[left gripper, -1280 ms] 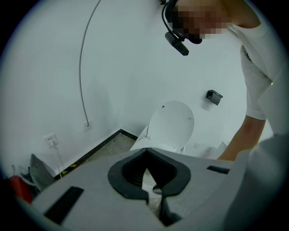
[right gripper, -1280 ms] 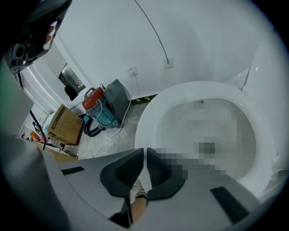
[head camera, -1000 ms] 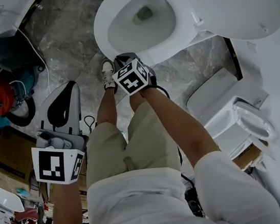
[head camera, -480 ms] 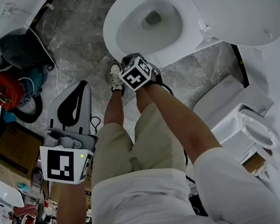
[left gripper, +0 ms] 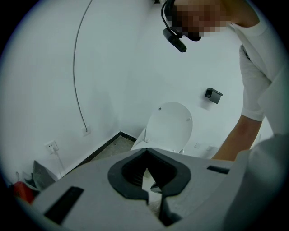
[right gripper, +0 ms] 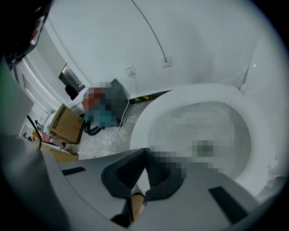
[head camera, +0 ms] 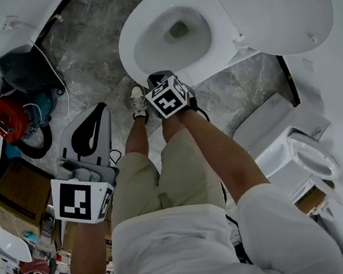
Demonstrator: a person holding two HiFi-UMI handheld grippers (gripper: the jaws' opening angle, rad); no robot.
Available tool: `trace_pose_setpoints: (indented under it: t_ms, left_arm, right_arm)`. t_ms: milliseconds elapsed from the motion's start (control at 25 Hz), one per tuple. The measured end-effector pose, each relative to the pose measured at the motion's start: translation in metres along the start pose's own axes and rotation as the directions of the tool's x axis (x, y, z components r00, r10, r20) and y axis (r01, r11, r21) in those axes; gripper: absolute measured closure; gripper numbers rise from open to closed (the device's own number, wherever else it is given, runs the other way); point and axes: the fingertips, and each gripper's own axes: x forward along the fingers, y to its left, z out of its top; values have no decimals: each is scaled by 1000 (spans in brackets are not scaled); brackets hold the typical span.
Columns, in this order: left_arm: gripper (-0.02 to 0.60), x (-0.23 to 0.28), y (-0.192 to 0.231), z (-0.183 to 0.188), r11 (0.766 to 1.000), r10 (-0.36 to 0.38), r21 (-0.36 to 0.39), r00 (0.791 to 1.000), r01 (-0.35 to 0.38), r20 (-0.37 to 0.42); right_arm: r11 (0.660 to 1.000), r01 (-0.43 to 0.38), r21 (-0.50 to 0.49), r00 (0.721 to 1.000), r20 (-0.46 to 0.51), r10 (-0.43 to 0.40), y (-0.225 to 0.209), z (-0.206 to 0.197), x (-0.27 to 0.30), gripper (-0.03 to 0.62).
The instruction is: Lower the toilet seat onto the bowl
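White toilet seat (head camera: 133,31) lies down on the bowl (head camera: 173,35), just ahead of your right claw (right gripper: 144,151), which is clenched on nothing. Your left claw (left gripper: 146,152), also clenched and empty, hangs well away from the toilet.

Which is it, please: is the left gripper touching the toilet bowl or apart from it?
Apart. The head view shows the left gripper well off to one side of the toilet bowl, with bare floor between them.
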Motion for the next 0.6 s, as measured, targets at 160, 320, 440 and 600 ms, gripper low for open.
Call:
trace_pose_setpoints:
  t_ms: [160, 320, 440, 600]
  left_arm:
    - [575, 5, -14, 21, 999, -32, 9, 999, 32, 33]
    - [575, 9, -30, 46, 997, -68, 30, 995, 66, 73]
    - [575, 7, -43, 70, 994, -96, 63, 991, 90, 97]
    - [575, -7, -65, 110, 987, -127, 114, 985, 114, 118]
  right_arm:
    - [997, 17, 75, 1000, 16, -18, -26, 2, -36, 597]
    - [981, 28, 191, 996, 74, -43, -46, 7, -83, 597]
    - [963, 21, 270, 990, 126, -57, -52, 10, -122, 597]
    - [938, 25, 345, 980, 178, -92, -55, 10, -179, 596]
